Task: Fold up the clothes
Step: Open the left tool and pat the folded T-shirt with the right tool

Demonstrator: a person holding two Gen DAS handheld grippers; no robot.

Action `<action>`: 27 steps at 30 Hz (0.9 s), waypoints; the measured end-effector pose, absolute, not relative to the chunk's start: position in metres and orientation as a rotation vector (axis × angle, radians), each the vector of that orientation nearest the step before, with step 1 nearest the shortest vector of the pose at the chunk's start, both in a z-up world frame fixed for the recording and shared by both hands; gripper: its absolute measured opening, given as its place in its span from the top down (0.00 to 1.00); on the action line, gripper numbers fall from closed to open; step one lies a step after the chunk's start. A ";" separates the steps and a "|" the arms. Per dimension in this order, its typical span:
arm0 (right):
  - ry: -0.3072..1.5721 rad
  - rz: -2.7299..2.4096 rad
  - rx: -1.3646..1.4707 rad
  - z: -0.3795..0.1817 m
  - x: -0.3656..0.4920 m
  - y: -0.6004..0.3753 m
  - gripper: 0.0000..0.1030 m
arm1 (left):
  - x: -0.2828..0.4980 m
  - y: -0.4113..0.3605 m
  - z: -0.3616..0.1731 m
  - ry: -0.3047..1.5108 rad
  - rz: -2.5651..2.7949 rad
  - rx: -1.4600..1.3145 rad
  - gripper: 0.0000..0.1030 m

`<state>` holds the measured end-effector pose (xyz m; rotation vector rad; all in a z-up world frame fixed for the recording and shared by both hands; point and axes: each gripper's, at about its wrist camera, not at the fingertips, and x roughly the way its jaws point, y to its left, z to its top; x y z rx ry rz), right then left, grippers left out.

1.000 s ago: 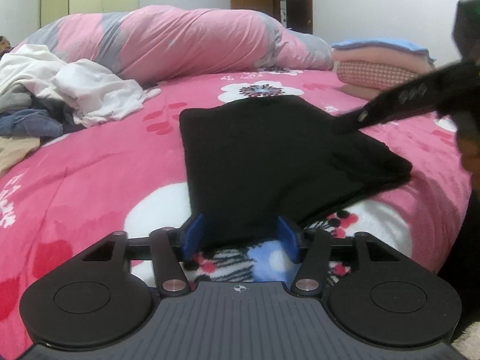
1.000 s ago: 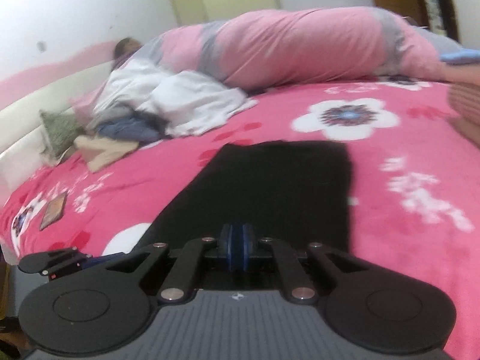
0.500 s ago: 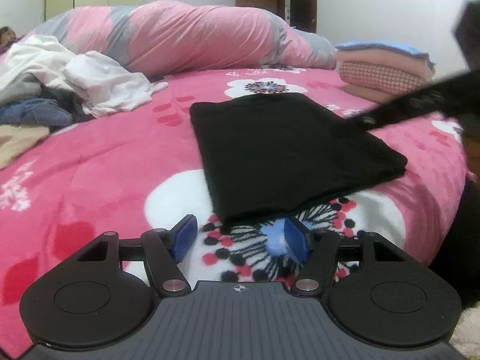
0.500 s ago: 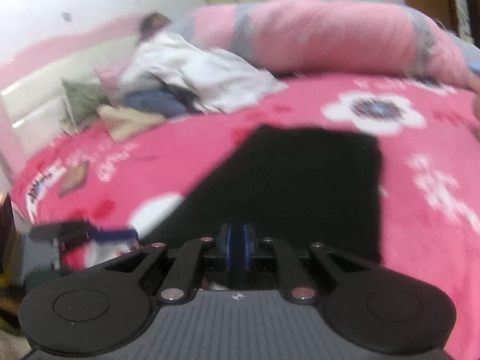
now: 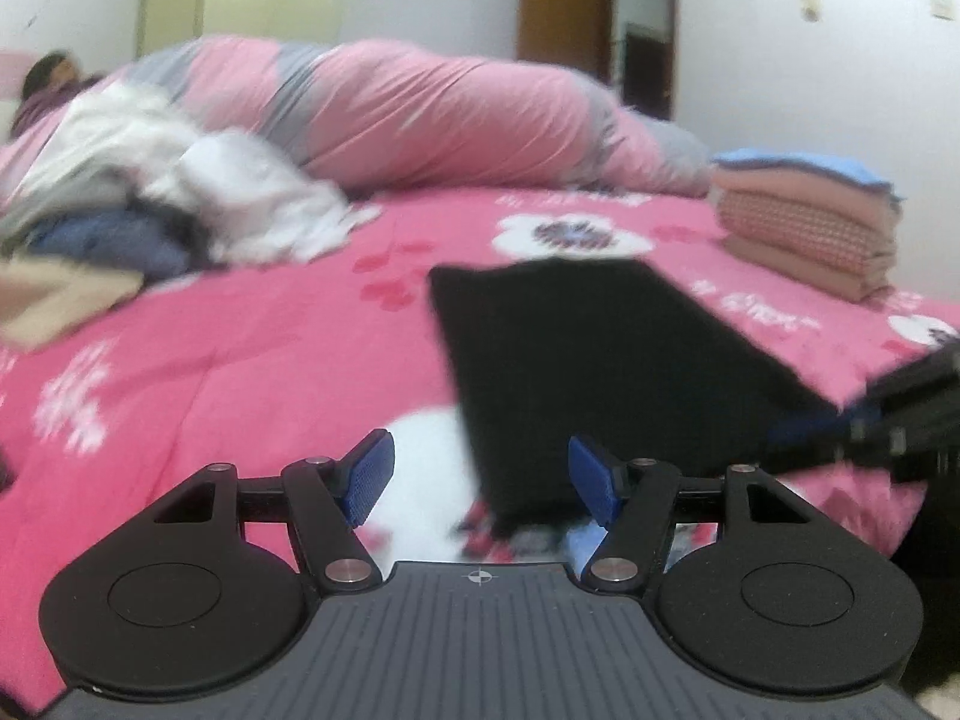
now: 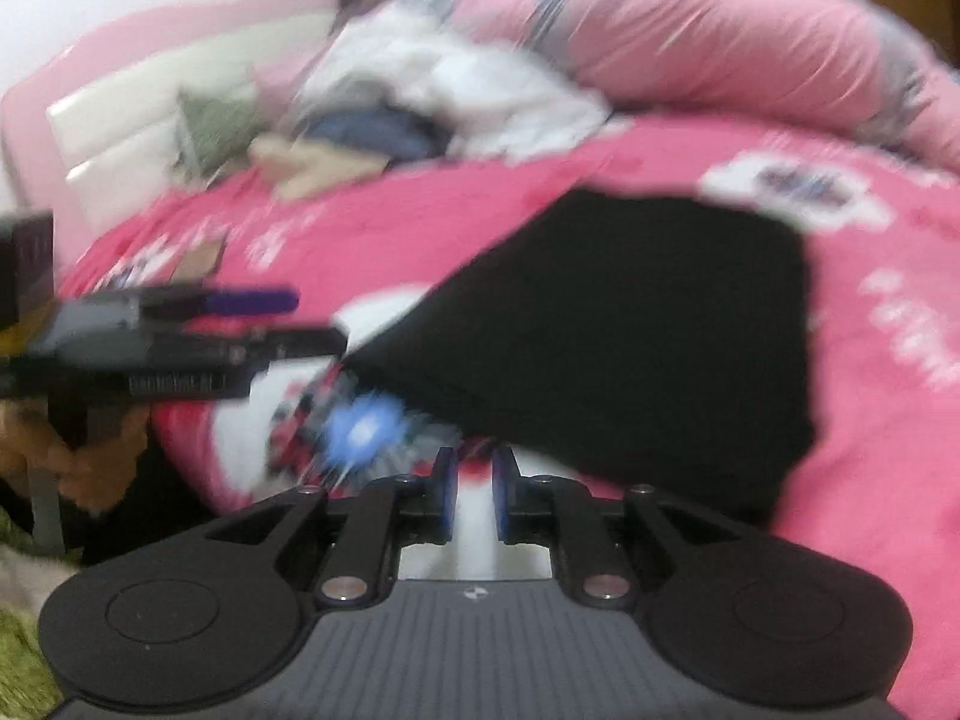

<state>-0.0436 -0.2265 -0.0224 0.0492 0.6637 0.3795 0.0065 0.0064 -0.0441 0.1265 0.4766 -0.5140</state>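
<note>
The folded black garment (image 5: 576, 360) lies flat on the bed (image 5: 240, 360). Left tongs (image 5: 482, 485) are spread wide, empty. Right tongs (image 6: 474, 495) are slightly parted, gripping nothing.

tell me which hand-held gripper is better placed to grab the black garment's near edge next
Left, probably. The left hand-held gripper is wide open, with the black garment and its near edge between its fingers. The right hand-held gripper is only slightly open and off the cloth.
</note>
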 end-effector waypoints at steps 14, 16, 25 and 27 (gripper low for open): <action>0.652 0.130 0.140 -0.034 -0.040 -0.296 0.87 | 0.030 -0.032 -0.079 0.518 -0.544 0.131 0.33; 0.610 0.151 0.136 -0.019 -0.027 -0.296 0.87 | 0.030 -0.031 -0.081 0.510 -0.538 0.116 0.30; 0.660 0.142 0.125 -0.060 0.054 -0.307 0.92 | 0.031 -0.029 -0.082 0.504 -0.540 0.079 0.29; 0.639 0.141 0.238 -0.062 0.042 -0.329 0.92 | 0.031 -0.027 -0.084 0.493 -0.549 0.072 0.28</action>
